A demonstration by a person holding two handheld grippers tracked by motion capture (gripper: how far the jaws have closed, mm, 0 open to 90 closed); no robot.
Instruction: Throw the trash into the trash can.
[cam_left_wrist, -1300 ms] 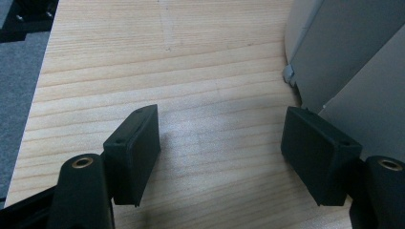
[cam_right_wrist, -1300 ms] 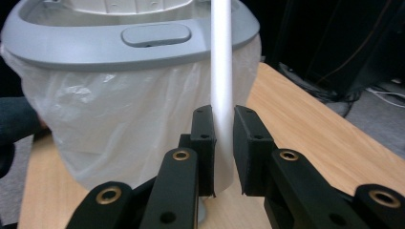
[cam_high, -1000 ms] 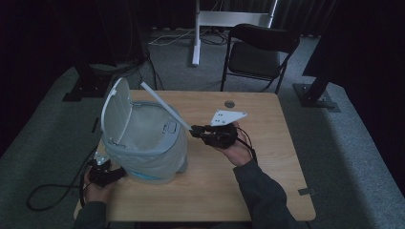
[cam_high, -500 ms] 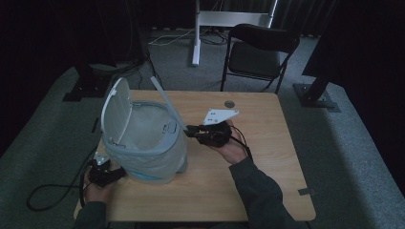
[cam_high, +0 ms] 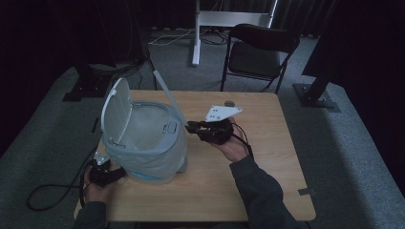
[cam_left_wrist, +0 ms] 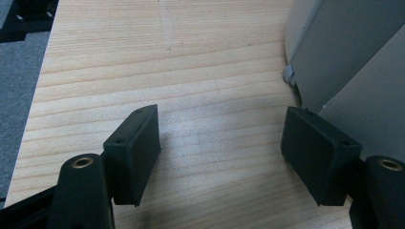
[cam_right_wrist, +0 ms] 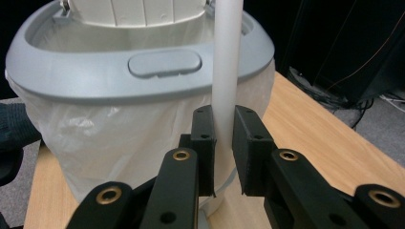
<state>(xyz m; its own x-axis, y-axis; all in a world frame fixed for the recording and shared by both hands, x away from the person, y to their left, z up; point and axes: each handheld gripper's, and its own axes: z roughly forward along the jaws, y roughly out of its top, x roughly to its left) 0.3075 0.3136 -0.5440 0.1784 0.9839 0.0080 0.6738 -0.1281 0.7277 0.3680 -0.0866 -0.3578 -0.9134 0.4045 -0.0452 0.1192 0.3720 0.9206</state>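
A grey bin (cam_high: 148, 148) lined with a white bag stands on the left of the wooden table (cam_high: 267, 157), its white lid (cam_high: 117, 112) flipped up. My right gripper (cam_high: 192, 127) is just right of the bin's rim, shut on a long white tube (cam_high: 165, 93) that slants up and left over the rim. In the right gripper view the tube (cam_right_wrist: 224, 71) passes up between the pads (cam_right_wrist: 204, 138) in front of the bin's rim (cam_right_wrist: 143, 62). My left gripper (cam_high: 113, 174) lies at the bin's front-left base; its jaws stand open (cam_left_wrist: 219, 152) over bare wood, with the bin's wall (cam_left_wrist: 344, 57) beside the right one.
A small round object (cam_high: 229, 103) lies at the table's far edge. A black folding chair (cam_high: 260, 52) stands behind the table, with a white stand base (cam_high: 224, 19) and cables on the carpet. The table's right half is bare wood.
The white tube has swung more upright, and the right gripper has edged slightly closer to the bin. The left gripper has stayed put.
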